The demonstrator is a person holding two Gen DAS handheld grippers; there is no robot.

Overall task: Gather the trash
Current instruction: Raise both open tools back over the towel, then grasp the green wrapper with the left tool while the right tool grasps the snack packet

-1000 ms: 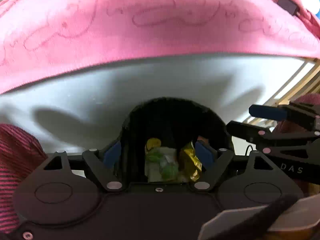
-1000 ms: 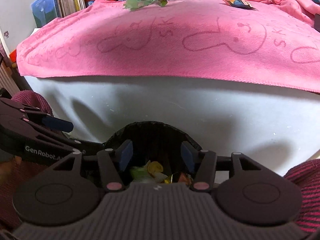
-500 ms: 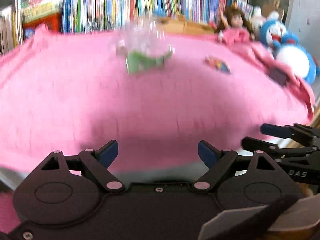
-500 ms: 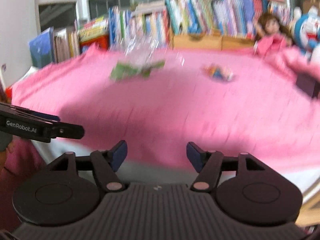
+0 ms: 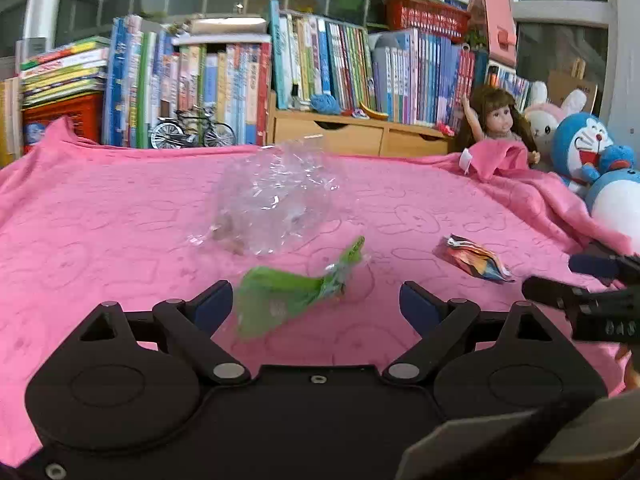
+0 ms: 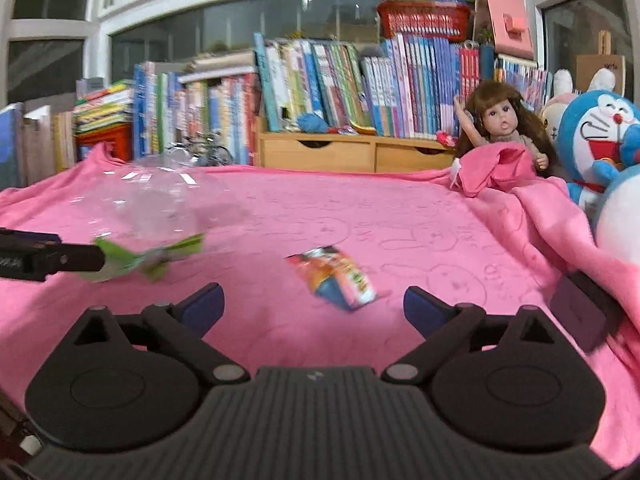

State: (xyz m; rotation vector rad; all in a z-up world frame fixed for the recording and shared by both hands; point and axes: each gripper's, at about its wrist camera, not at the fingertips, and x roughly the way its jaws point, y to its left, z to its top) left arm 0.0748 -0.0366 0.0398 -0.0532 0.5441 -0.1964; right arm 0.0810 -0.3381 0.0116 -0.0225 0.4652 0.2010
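Observation:
A green wrapper (image 5: 296, 292) lies on the pink cloth (image 5: 100, 232), just ahead of my left gripper (image 5: 316, 304). Its jaws are opening, and the wrapper shows between them untouched. Behind it sits a crumpled clear plastic bag (image 5: 276, 200). An orange-and-blue snack wrapper (image 6: 340, 278) lies ahead of my right gripper (image 6: 314, 306), whose jaws are opening with nothing pressed between them. The green wrapper (image 6: 148, 258) and the clear bag (image 6: 148, 200) also show at the left of the right wrist view.
A doll (image 6: 500, 120) and plush toys (image 6: 596, 136) sit at the cloth's far right. A black object (image 6: 580, 312) rests on the cloth's right side. Books (image 5: 240, 80), a toy bicycle (image 5: 192, 130) and a wooden drawer unit (image 5: 356, 138) line the back.
Both grippers rose from over a black bin of wrappers below the table edge to above the pink cloth. Both jaws stand wider, the right clearly so.

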